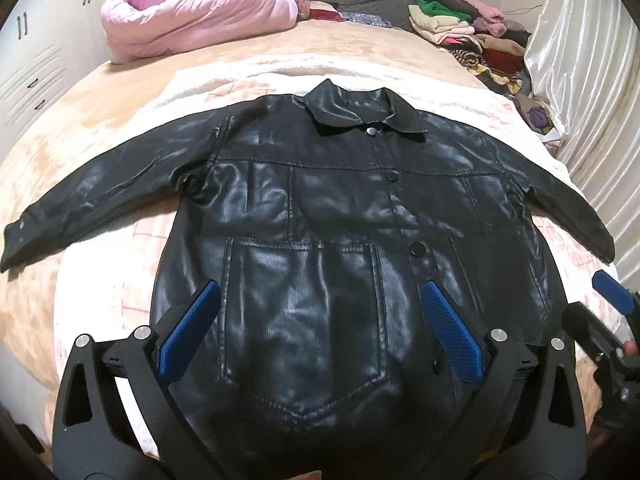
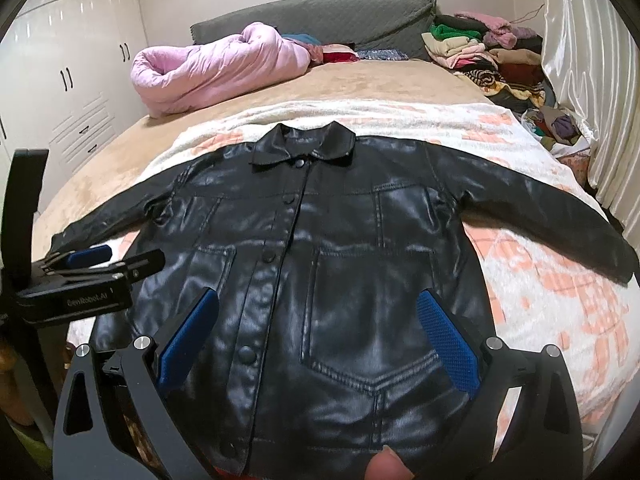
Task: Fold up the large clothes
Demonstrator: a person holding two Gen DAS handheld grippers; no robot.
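A black leather jacket [image 1: 320, 208] lies flat and buttoned on the bed, collar away from me, both sleeves spread out to the sides. It also shows in the right wrist view [image 2: 340, 240]. My left gripper [image 1: 320, 320] is open and empty, held above the jacket's lower left pocket. My right gripper [image 2: 316, 328] is open and empty, above the lower right pocket near the hem. The right gripper's blue finger [image 1: 612, 296] shows at the right edge of the left wrist view; the left gripper [image 2: 80, 276] shows at the left of the right wrist view.
The jacket rests on a white and peach blanket [image 2: 540, 280] over a tan bed cover [image 1: 100, 120]. A rolled pink quilt [image 1: 192, 12] lies at the head. A heap of clothes [image 1: 480, 40] lies far right by a shiny curtain [image 1: 592, 100]. White wardrobes [image 2: 72, 80] stand left.
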